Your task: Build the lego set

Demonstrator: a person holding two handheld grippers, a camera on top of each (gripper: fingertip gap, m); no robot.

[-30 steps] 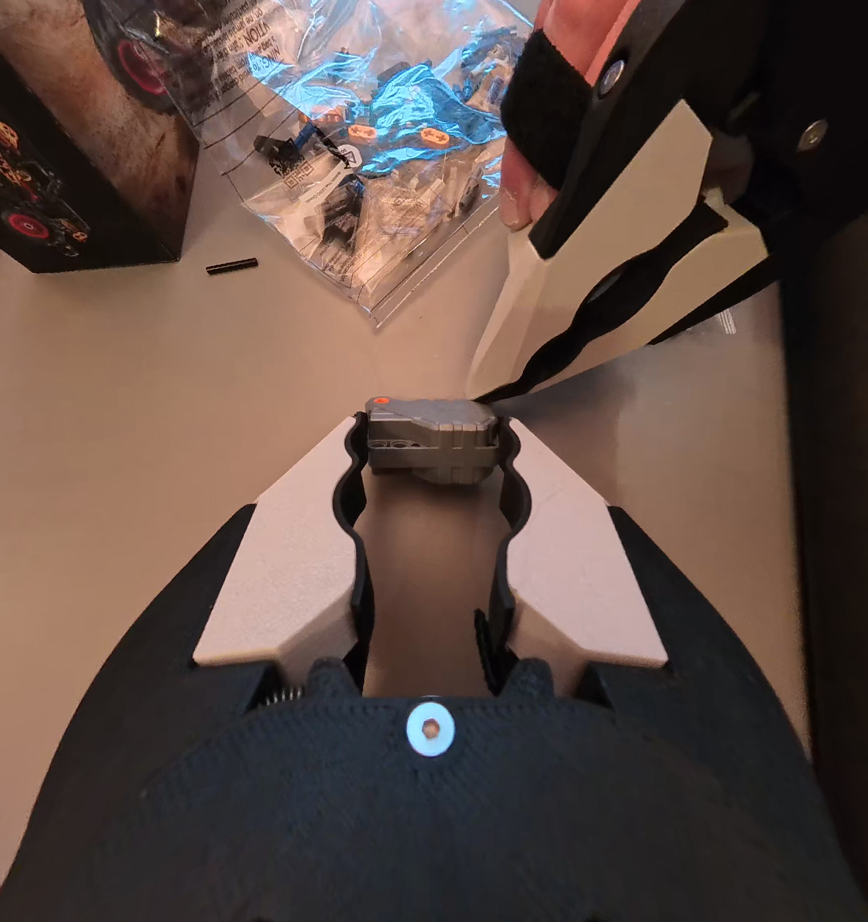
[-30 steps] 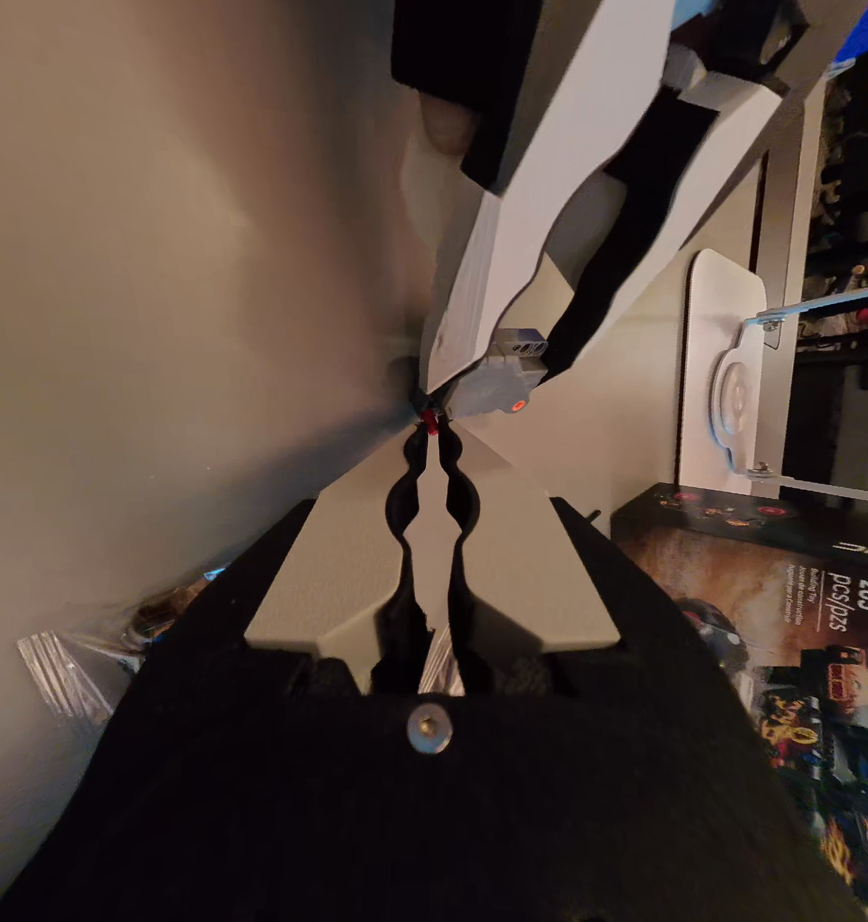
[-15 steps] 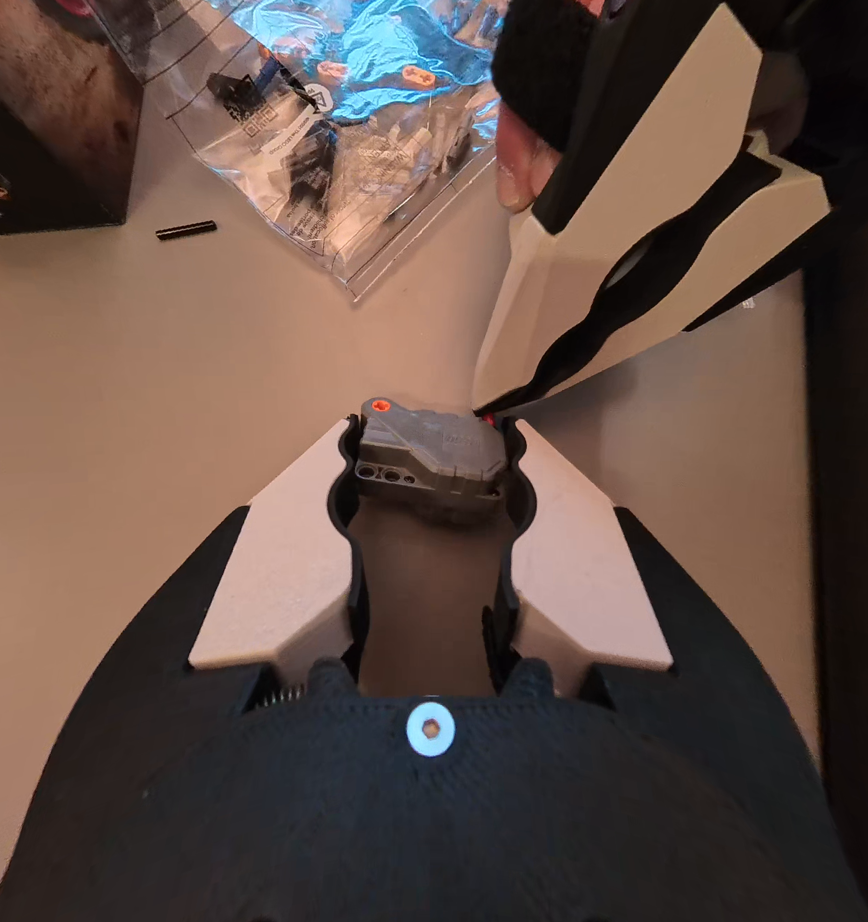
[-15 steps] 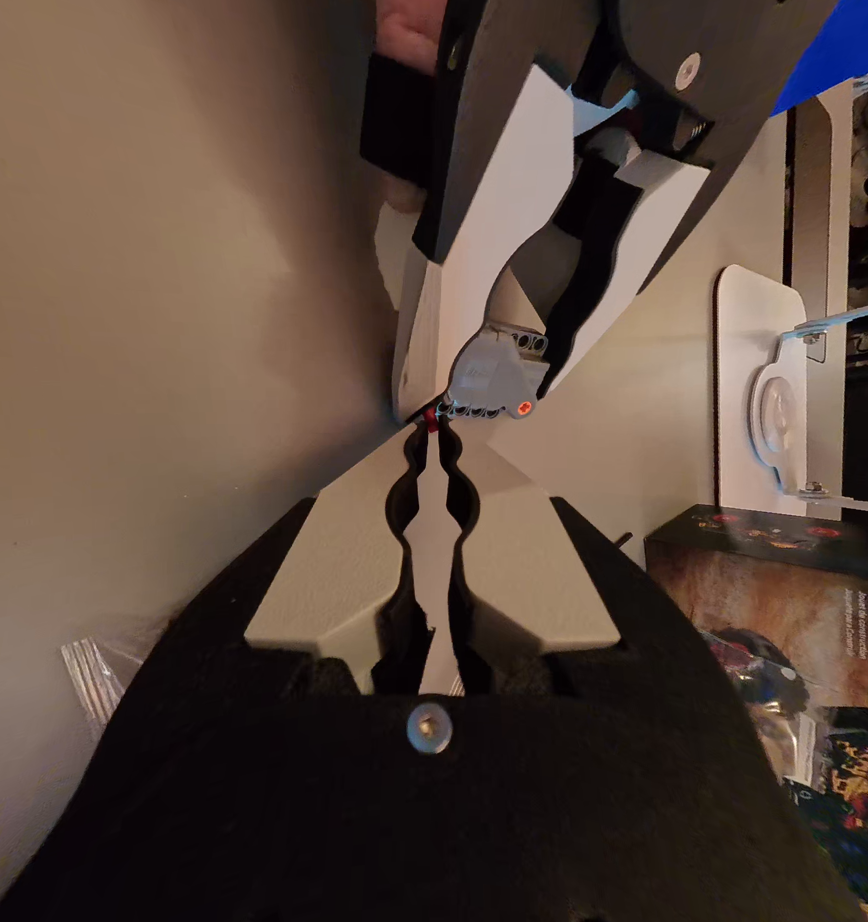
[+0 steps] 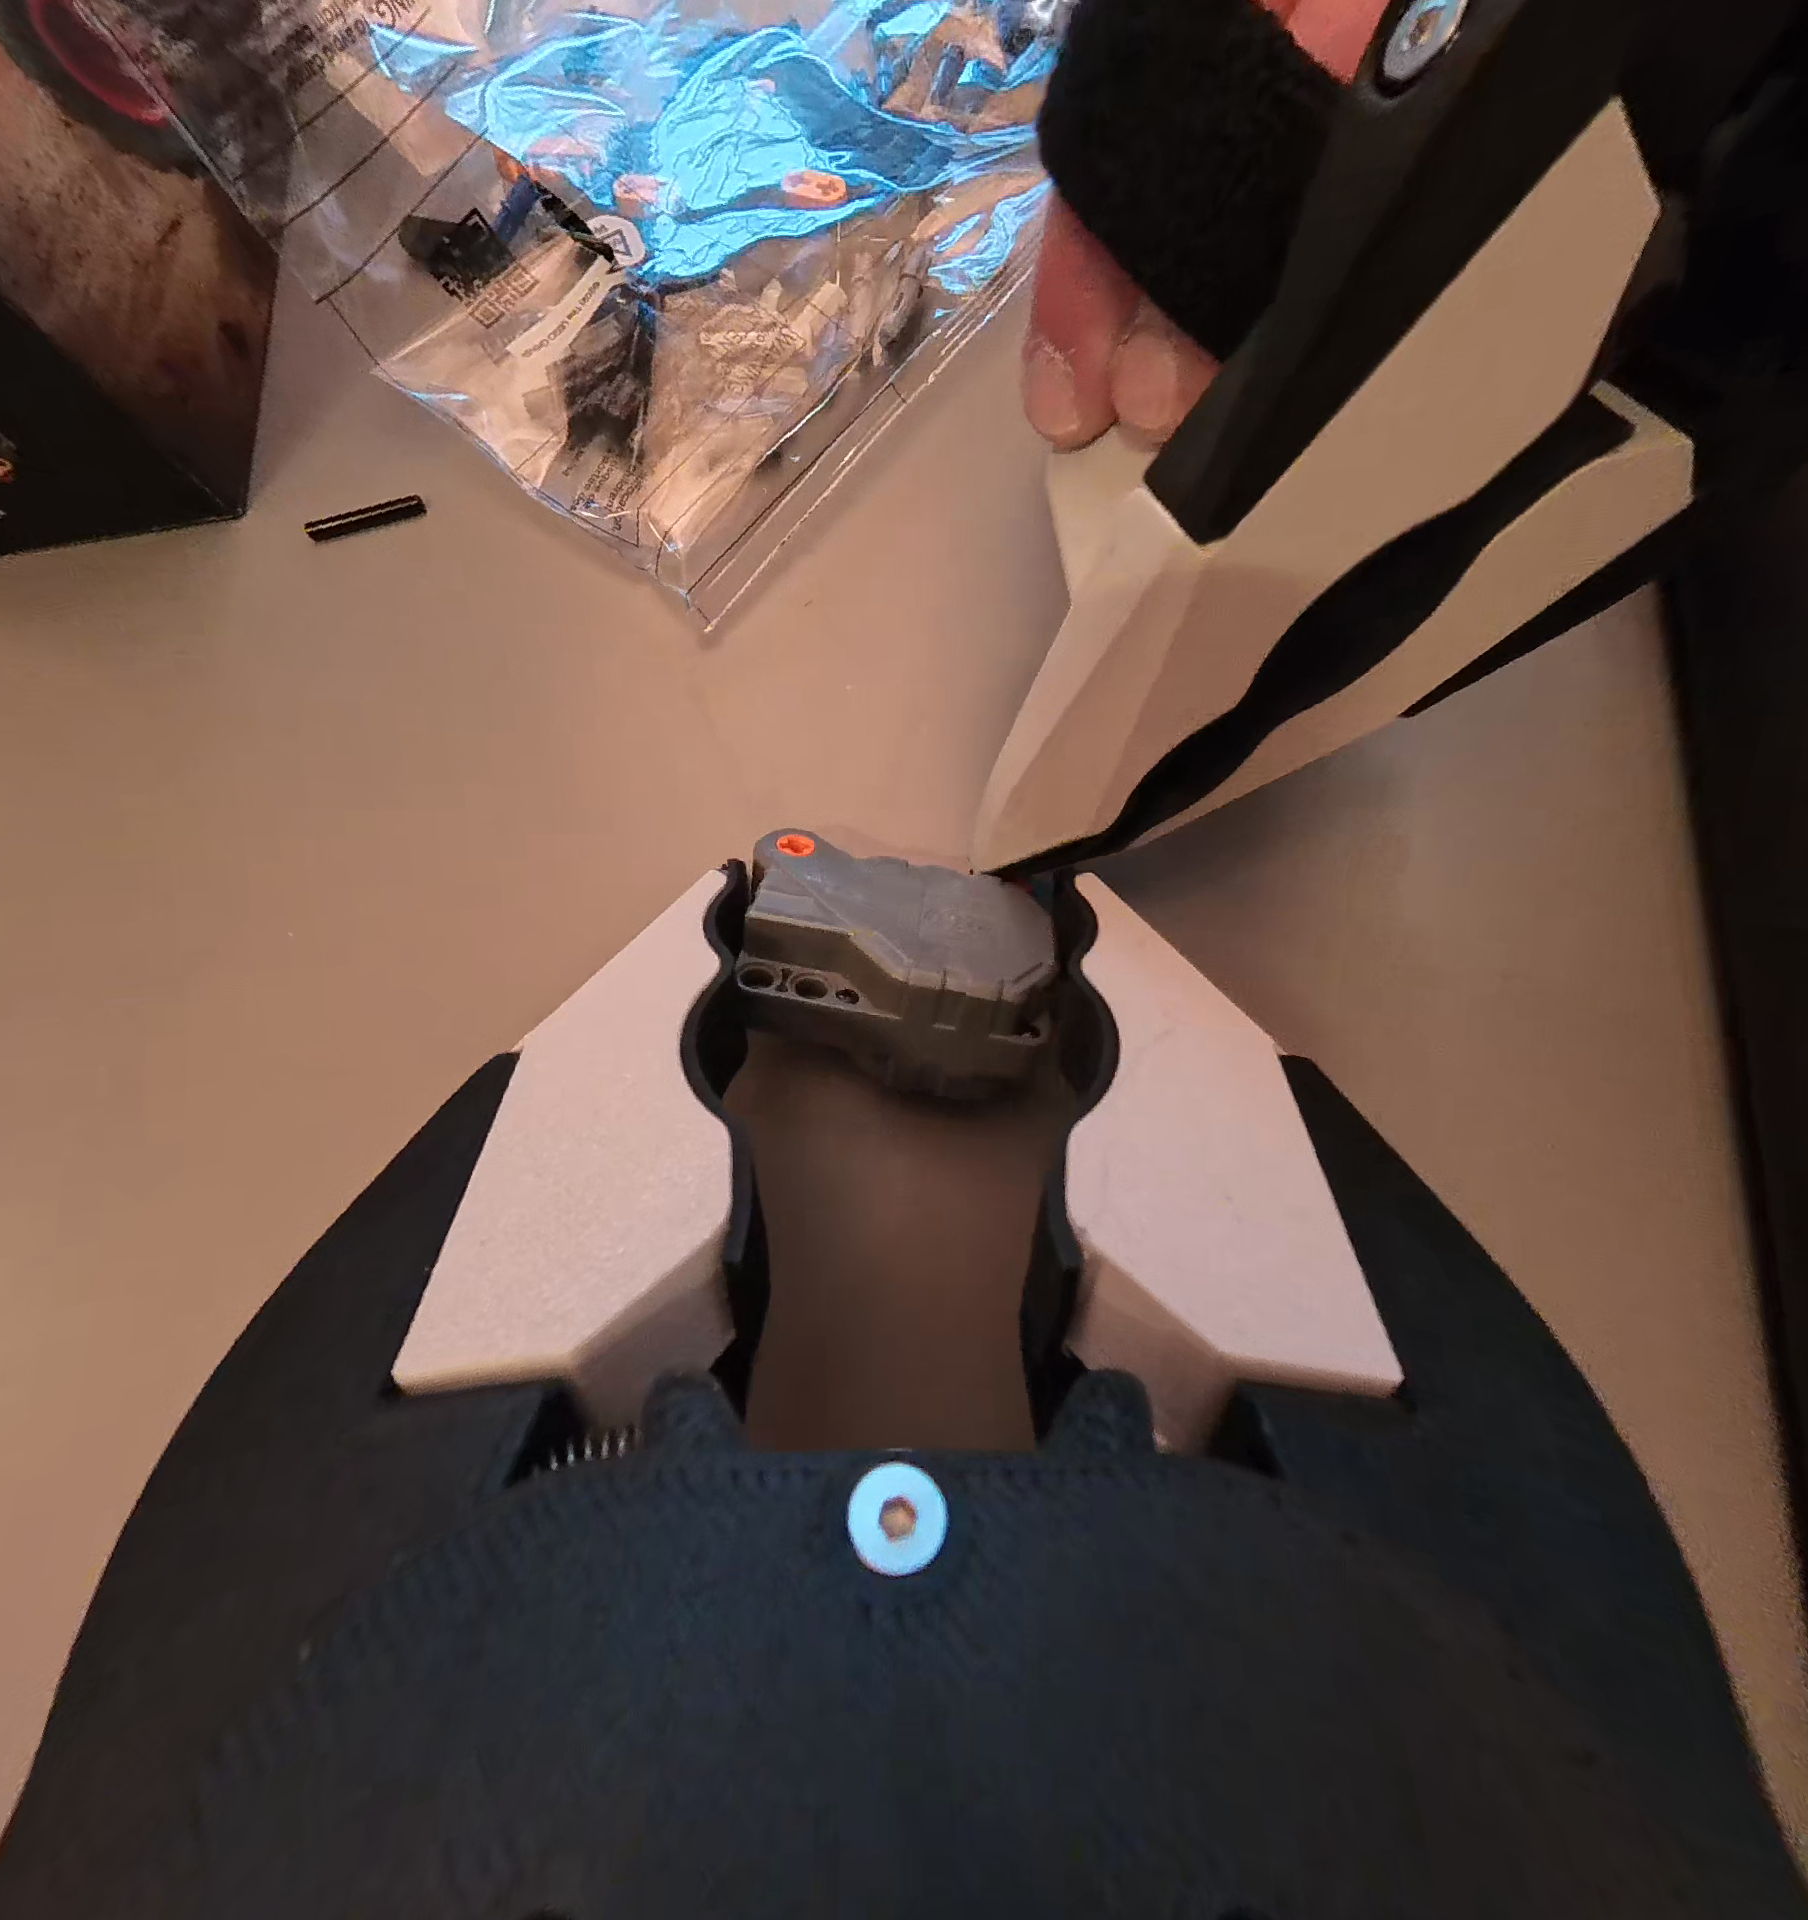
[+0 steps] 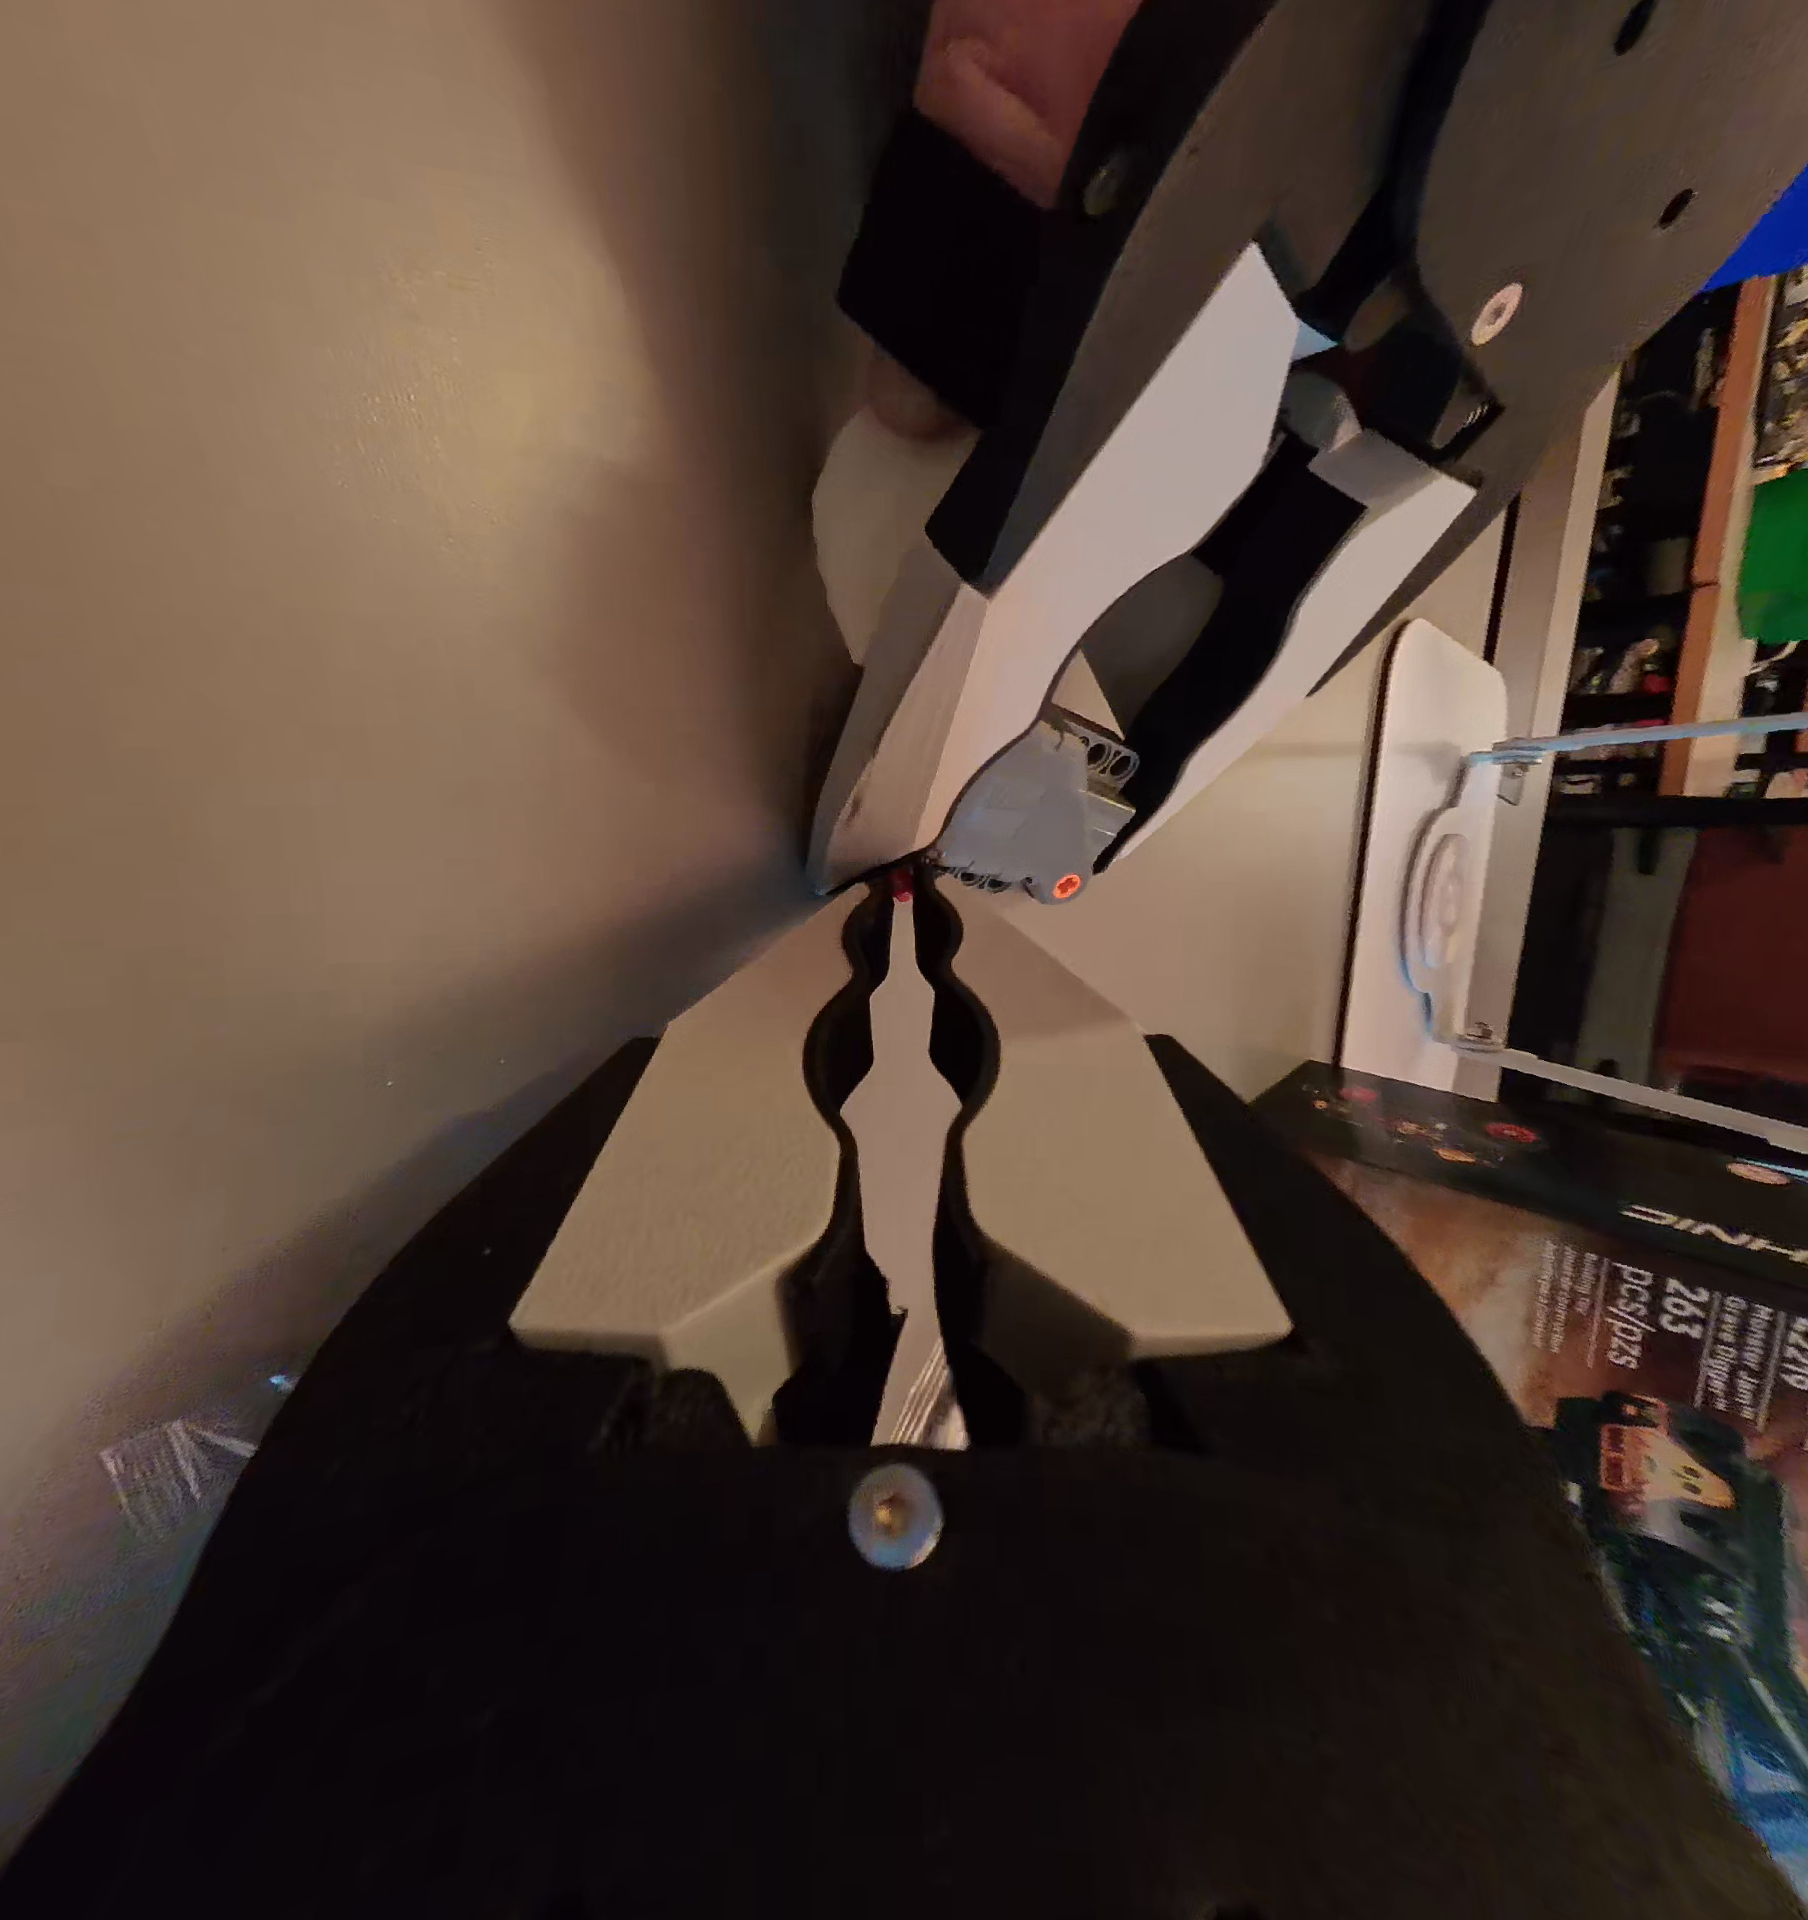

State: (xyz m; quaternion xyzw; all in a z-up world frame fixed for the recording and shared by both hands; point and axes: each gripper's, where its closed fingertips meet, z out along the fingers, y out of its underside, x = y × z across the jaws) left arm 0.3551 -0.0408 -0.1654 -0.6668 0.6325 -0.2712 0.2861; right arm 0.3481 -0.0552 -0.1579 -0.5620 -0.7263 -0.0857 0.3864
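Between the tips of the left claw [image 5: 895,935], held just above the pale bench [image 5: 308,831], sits a grey motor-like block [image 5: 895,961], pinched across its width by the two fingers with its long body tilted. At its right end the right claw [image 6: 902,896] is pressed nearly together on a small red pin [image 6: 901,885], whose tip sits at the block's edge; whether it has entered a hole cannot be told. The step in hand looks to be seating that pin in the block. To do it well, I would keep the left claw's grip firm so the block cannot swivel, line the pin straight with its hole rather than at a slant, and push along the pin's axis in one short press, since a pin this small could easily twist out of the tips. The block is a dull mid grey, chunky and stepped, with an orange axle socket [image 5: 796,844] at its far left corner and a row of round holes along one face. Farther back on the bench lie a clear bag of parts [image 5: 671,260], a loose black pin [image 5: 365,516] and the dark set box [image 5: 79,312].
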